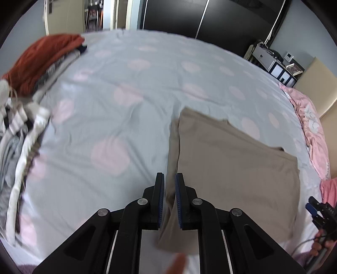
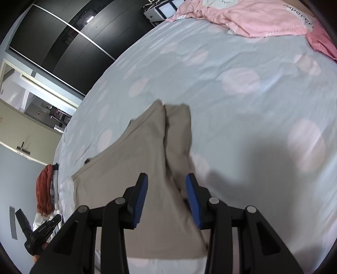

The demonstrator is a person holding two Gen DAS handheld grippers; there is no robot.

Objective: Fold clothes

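A tan garment [image 1: 231, 168] [image 2: 130, 168] lies partly folded on the bed, with a narrow strip showing along its left side. My left gripper [image 1: 169, 176] is shut on that left edge, and the cloth runs up between its blue pads [image 1: 161, 200], lifted off the sheet. My right gripper [image 2: 166, 177] hangs open over the garment's other side, its pads [image 2: 140, 200] apart and touching nothing. Each gripper shows at the edge of the other's view: the right gripper [image 1: 318, 210] and the left gripper [image 2: 38, 234].
The bed sheet [image 1: 126, 84] is pale grey-blue with pink dots. A pile of clothes topped by a rust-red garment [image 1: 42, 61] [image 2: 44, 189] sits along the left edge. Pink clothing [image 1: 309, 126] [image 2: 263, 19] lies at the right. A dark wardrobe [image 1: 210, 16] stands beyond.
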